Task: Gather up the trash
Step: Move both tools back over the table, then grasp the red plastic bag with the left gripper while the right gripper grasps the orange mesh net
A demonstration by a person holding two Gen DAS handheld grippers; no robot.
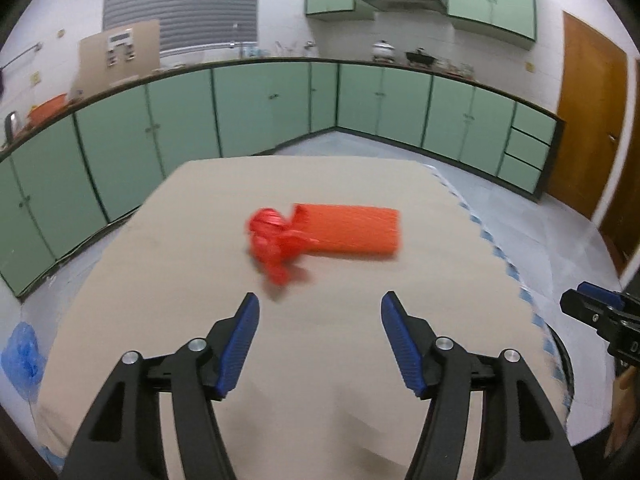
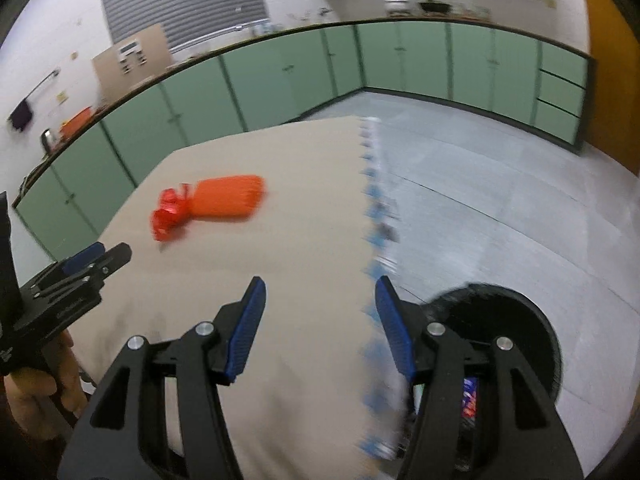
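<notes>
A crumpled red wrapper (image 1: 276, 244) lies on the beige table (image 1: 200, 280), touching the left end of a flat orange packet (image 1: 352, 230). My left gripper (image 1: 320, 320) is open and empty, a short way in front of the wrapper. Both pieces also show in the right wrist view, the wrapper (image 2: 170, 214) and the packet (image 2: 230, 196). My right gripper (image 2: 320, 304) is open and empty over the table's right edge. It hangs above a black round bin (image 2: 516, 320) on the floor, with a wrapper inside (image 2: 469, 398).
Green cabinets (image 1: 256, 108) run along the far walls. A brown door (image 1: 588, 120) stands at the right. A blue bag (image 1: 22, 354) lies on the floor at the left. The table's right edge has a blue-white fringe (image 2: 376, 208).
</notes>
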